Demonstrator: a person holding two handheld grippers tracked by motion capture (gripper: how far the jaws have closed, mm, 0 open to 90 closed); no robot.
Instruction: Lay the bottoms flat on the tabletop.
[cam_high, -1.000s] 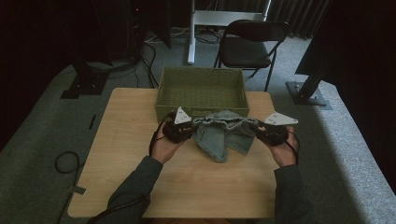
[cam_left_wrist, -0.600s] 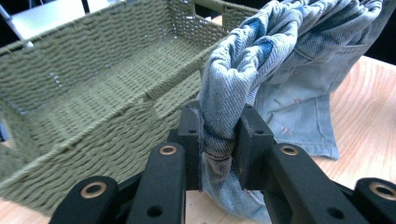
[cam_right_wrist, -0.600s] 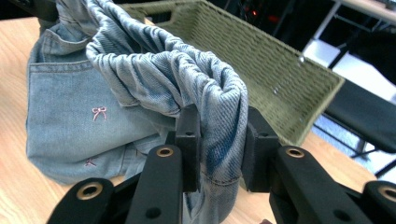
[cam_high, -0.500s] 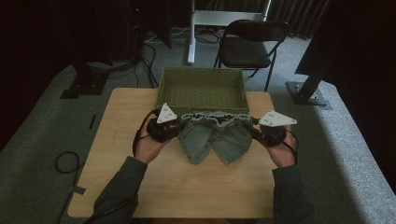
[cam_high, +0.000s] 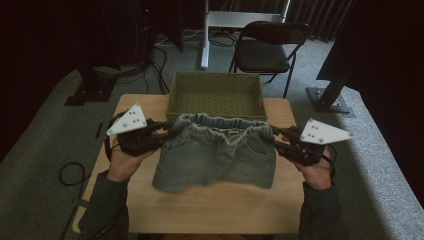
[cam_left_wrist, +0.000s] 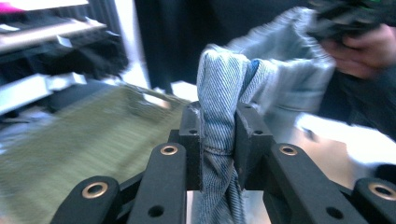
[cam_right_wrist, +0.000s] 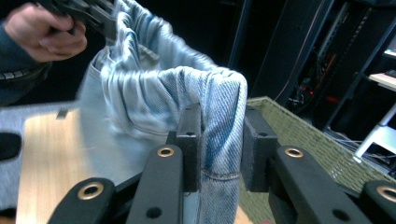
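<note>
A pair of light blue denim shorts hangs spread above the wooden table, its elastic waistband stretched between my two grippers. My left gripper is shut on the left end of the waistband, and the left gripper view shows the denim pinched between its jaws. The right gripper is shut on the right end, with folded denim clamped between its jaws. The leg openings hang down toward the table.
An olive woven basket stands at the table's far edge, just behind the shorts; its wall appears in the right gripper view. A black folding chair and stands with cables sit on the floor beyond.
Both grippers have risen and moved apart. The shorts went from a bunched heap on the table to a spread, hanging shape with the waistband pulled taut.
</note>
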